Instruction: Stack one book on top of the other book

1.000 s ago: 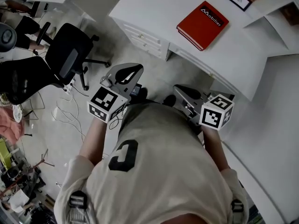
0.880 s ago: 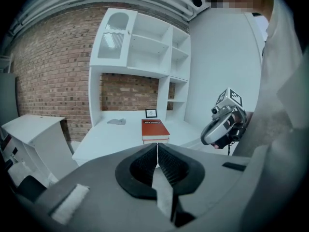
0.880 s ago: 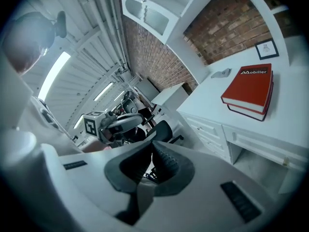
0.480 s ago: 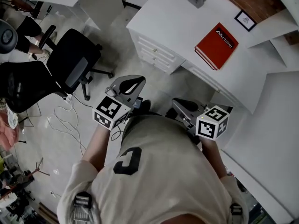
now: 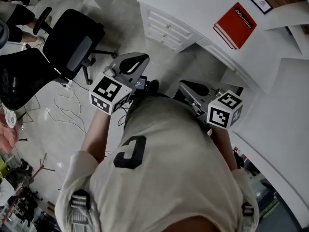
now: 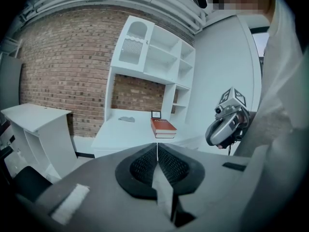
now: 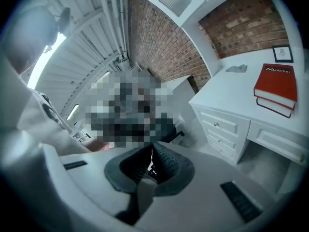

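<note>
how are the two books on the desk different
The top book shows its whole red cover with white lettering; the bottom book shows only its edge. The top book rests on the bottom book, which lies on the white desk. Both are red, flat and similar in outline.

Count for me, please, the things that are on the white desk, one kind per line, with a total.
Books: 2, the upper book on the lower book
Picture frame: 1
Flat grey thing: 1
Total: 4
</note>
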A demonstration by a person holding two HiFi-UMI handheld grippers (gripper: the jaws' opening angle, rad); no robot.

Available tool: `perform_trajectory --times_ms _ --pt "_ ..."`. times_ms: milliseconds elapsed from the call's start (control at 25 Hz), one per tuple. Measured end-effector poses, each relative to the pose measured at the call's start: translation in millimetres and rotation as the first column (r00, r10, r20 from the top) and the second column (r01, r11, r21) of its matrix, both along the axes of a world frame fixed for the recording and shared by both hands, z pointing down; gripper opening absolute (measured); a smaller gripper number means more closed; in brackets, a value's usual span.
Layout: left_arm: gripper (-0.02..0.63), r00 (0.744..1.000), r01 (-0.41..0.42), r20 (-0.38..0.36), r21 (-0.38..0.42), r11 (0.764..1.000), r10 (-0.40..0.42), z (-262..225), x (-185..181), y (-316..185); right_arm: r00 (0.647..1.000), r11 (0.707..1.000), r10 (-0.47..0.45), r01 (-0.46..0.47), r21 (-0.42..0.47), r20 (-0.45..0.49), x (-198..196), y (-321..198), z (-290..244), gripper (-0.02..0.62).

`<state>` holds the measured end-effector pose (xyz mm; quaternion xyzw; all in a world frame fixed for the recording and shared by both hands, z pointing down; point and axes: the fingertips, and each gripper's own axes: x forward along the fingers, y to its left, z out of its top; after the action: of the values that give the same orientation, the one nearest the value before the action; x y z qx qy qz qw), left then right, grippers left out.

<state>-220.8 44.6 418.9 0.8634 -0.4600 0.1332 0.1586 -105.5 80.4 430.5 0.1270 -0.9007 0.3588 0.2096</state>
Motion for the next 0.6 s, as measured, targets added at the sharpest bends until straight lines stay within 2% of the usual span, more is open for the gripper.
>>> perform_trajectory --times_ms 240,600 --pt "0.008 0.998 -0.052 -0.024 -0.019 0.998 0.051 12.4 -7.9 10.2 0.998 1.0 0.015 -0.015 0.01 -0.055 -10.7 20.8 5.3 0.006" --pt "0.008 0.994 -0.105 -0.02 0.018 0.994 0.106 0.4 16.7 27.1 0.999 0.998 0.032 -0.03 0.049 -0.041 -2.2 37.5 0.4 0.006"
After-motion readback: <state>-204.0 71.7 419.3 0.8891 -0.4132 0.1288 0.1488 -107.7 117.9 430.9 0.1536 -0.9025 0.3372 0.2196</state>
